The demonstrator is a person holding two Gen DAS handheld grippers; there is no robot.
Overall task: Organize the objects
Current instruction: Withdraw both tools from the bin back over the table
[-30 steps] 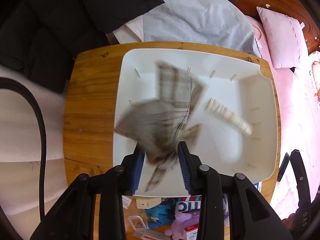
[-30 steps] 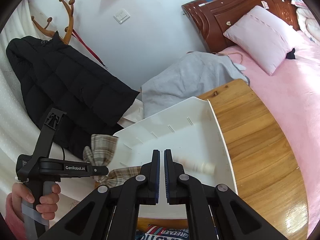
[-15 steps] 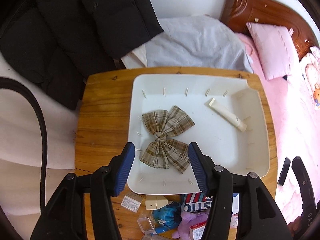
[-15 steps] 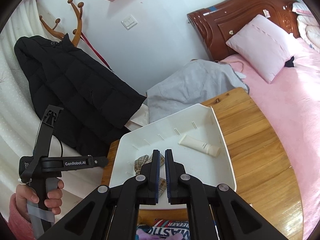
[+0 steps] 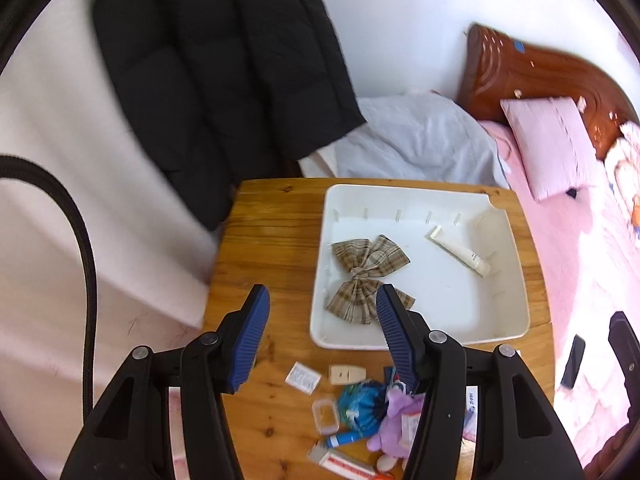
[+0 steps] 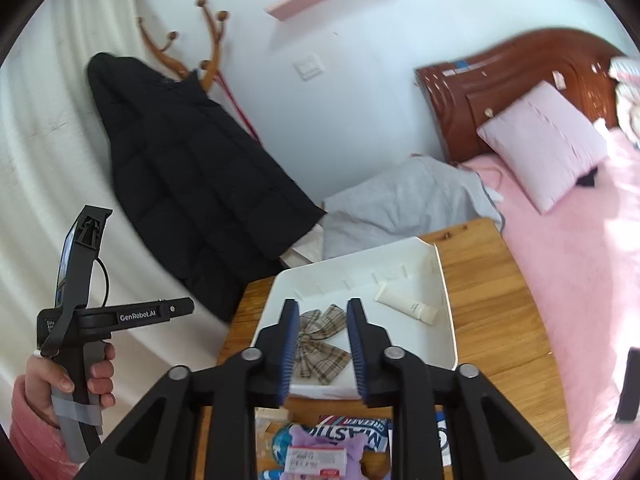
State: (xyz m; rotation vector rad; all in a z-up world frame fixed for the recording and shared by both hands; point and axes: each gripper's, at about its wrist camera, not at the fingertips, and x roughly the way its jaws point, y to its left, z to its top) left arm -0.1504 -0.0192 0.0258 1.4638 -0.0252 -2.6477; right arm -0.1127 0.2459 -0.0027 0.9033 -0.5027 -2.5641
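A plaid bow (image 5: 368,268) lies flat in the left half of the white tray (image 5: 516,280), and a cream tube (image 5: 460,250) lies at its far right. My left gripper (image 5: 321,292) hangs open high above the tray's near left corner, with nothing between its fingers. In the right wrist view the bow (image 6: 320,336) and tube (image 6: 406,304) show in the same tray (image 6: 448,312). The jaws of my right gripper (image 6: 323,304) are opening with nothing between them, well above the tray's near edge.
The tray sits on a wooden table (image 5: 264,240). Loose items crowd the table's near edge: a purple plush (image 5: 396,424), a blue bundle (image 5: 360,404), a small clear box (image 5: 325,416), a white packet (image 5: 304,377). A black coat (image 5: 216,80) hangs behind; a pink bed (image 5: 580,260) lies right.
The left gripper opened and let go of the bow, which now rests in the tray. Both grippers rose and drew back. The right jaws went from shut to parted.
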